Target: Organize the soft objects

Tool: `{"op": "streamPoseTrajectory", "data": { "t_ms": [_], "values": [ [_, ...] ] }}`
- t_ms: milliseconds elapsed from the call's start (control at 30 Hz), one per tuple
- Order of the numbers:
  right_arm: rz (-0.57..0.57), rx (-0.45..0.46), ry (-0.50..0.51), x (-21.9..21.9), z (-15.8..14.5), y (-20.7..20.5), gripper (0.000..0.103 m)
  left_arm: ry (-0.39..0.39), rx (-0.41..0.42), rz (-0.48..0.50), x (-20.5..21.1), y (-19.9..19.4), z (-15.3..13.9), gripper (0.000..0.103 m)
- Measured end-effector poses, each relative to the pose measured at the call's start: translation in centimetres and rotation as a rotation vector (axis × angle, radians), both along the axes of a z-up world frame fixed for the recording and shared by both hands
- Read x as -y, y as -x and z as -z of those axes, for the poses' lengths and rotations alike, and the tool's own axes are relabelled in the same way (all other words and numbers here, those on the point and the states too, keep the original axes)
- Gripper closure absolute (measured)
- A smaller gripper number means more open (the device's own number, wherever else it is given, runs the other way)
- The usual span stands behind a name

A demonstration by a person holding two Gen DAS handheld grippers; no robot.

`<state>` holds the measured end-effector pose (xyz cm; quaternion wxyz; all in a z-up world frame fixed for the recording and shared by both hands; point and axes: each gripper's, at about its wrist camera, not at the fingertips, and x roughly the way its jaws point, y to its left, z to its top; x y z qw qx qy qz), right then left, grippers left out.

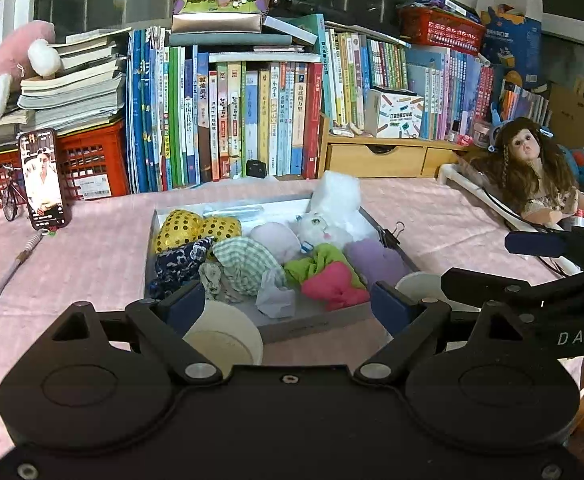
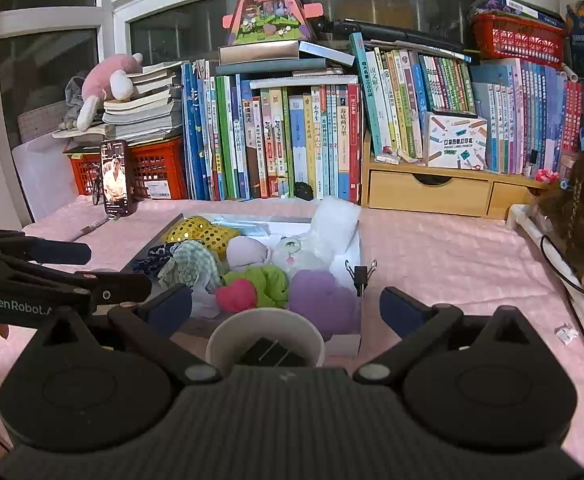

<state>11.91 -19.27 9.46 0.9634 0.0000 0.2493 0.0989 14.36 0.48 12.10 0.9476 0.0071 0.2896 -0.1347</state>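
While the soft toys and cloths [image 1: 248, 264] sit heaped in the shallow tray [image 1: 311, 322] on the pink counter [image 1: 92, 256], you hold the left hand-held gripper [image 1: 288, 300] and right hand-held gripper [image 2: 286, 304] spread apart and empty just short of it, each over a paper cup [image 2: 266, 334], apparently lined up for sorting.

"DAS" on right tool [image 1: 563, 276], "GenRobot" on left tool [image 2: 52, 276]

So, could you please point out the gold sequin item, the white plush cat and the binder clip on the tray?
gold sequin item [image 1: 188, 228], left wrist view, on its left lobe.
white plush cat [image 1: 320, 229], left wrist view, on its face.
binder clip [image 2: 359, 272], right wrist view, on its black body.
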Motion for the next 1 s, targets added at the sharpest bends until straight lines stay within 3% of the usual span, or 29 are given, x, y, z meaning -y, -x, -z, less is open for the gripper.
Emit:
{"op": "streamPoseTrajectory", "data": {
  "t_ms": [600,1000],
  "values": [
    [0.053,0.074,0.021,-1.2,2.1,4.5,0.0,-0.056,0.113,-0.022,-0.5,5.3,2.2,0.012],
    [0.079,0.09,0.021,-2.0,3.7,6.6,0.0,-0.064,0.113,-0.04,-0.7,7.7,4.3,0.011]
  ]
}}
